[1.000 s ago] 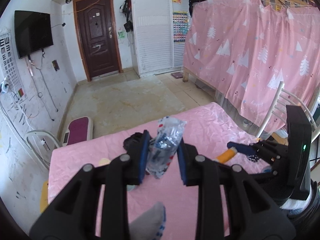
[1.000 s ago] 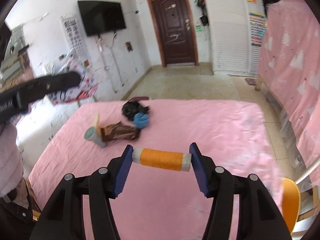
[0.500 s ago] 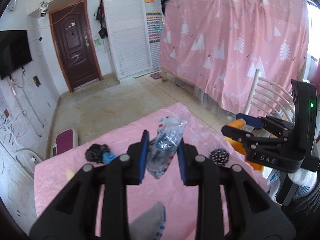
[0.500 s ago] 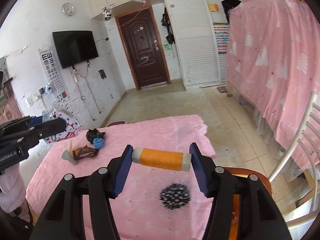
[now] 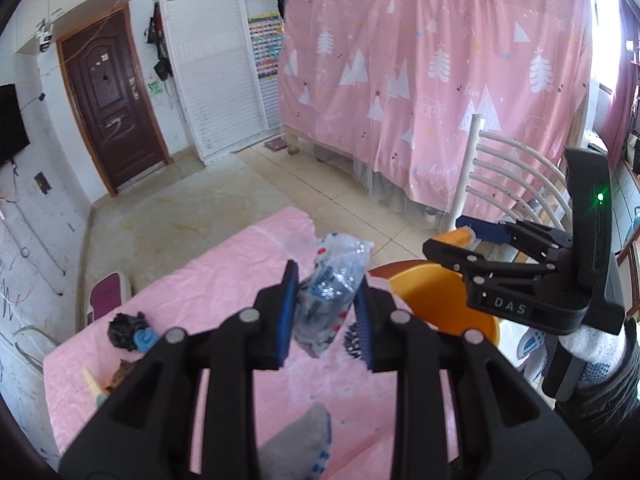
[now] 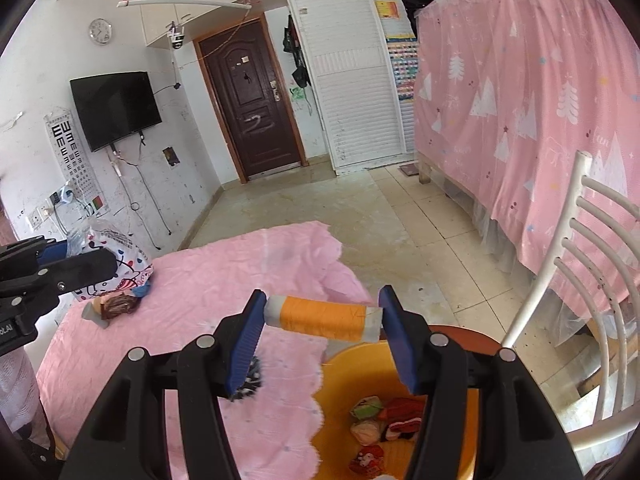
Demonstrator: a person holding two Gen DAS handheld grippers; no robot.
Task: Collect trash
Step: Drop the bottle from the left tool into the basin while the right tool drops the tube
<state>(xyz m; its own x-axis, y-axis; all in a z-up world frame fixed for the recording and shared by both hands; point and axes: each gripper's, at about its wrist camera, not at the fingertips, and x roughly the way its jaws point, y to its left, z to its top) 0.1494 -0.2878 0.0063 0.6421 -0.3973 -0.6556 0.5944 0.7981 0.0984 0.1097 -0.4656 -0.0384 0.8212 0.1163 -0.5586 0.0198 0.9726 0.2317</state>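
Note:
My left gripper [image 5: 326, 314] is shut on a crumpled clear plastic bottle [image 5: 332, 292], held above the pink tablecloth [image 5: 224, 280]. My right gripper [image 6: 320, 320] is shut on a spool of orange thread [image 6: 322, 317], clamped end to end. It hangs over the rim of an orange basin [image 6: 474, 408] at the table's right edge. Several small wrappers [image 6: 380, 420] lie inside the basin. In the left wrist view the right gripper [image 5: 464, 240] and the basin [image 5: 440, 300] appear to the right.
On the table lie a spiky black ball [image 6: 250, 380], a black and blue bundle [image 5: 130, 330], a brown wrapper [image 6: 118, 304] and a grey cone [image 6: 94, 316]. A white slatted chair [image 6: 580, 280] stands behind the basin. A pink curtain [image 6: 540, 120] hangs at the right.
Both grippers have swung right across the table with their loads still held. The basin and the chair have come into view, and the right gripper now hangs over the basin's rim.

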